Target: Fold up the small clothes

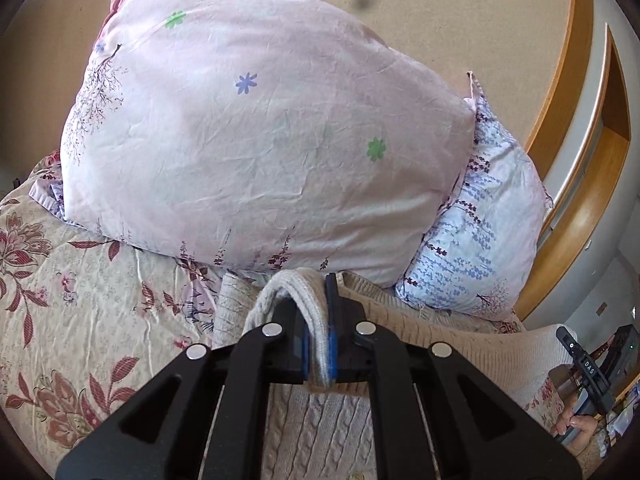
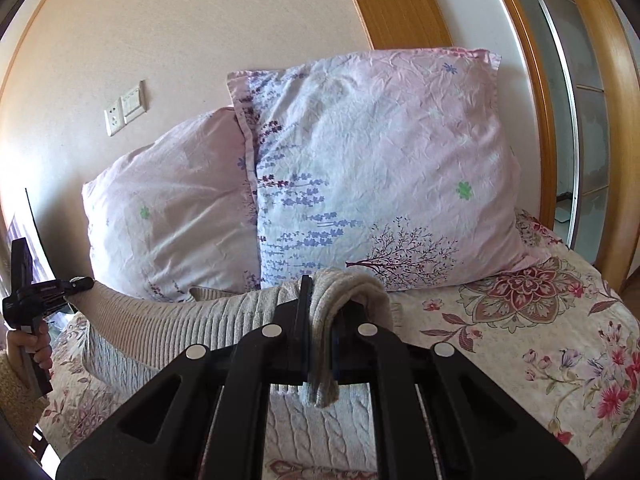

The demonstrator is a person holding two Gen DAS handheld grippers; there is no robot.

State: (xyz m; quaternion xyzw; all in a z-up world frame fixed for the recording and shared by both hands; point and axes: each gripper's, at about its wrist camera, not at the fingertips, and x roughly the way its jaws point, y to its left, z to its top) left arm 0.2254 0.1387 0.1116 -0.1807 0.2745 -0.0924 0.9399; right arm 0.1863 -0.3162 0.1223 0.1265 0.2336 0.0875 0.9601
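A cream cable-knit sweater [image 1: 440, 336] lies stretched across the floral bed. My left gripper [image 1: 310, 300] is shut on a bunched edge of the sweater and holds it raised in front of the pillows. My right gripper [image 2: 320, 300] is shut on another bunched edge of the same sweater [image 2: 180, 328]. The ribbed knit runs taut between the two grippers. The right gripper also shows in the left wrist view [image 1: 588, 376] at far right, and the left gripper shows in the right wrist view [image 2: 76, 284] at far left, both in the person's hands.
Two pink floral pillows [image 1: 256, 128] [image 2: 392, 164] lean against the wall just beyond the sweater. The floral bedspread [image 2: 540, 320] spreads to either side. A wooden frame [image 2: 544, 80] and a wall socket [image 2: 124, 112] stand behind.
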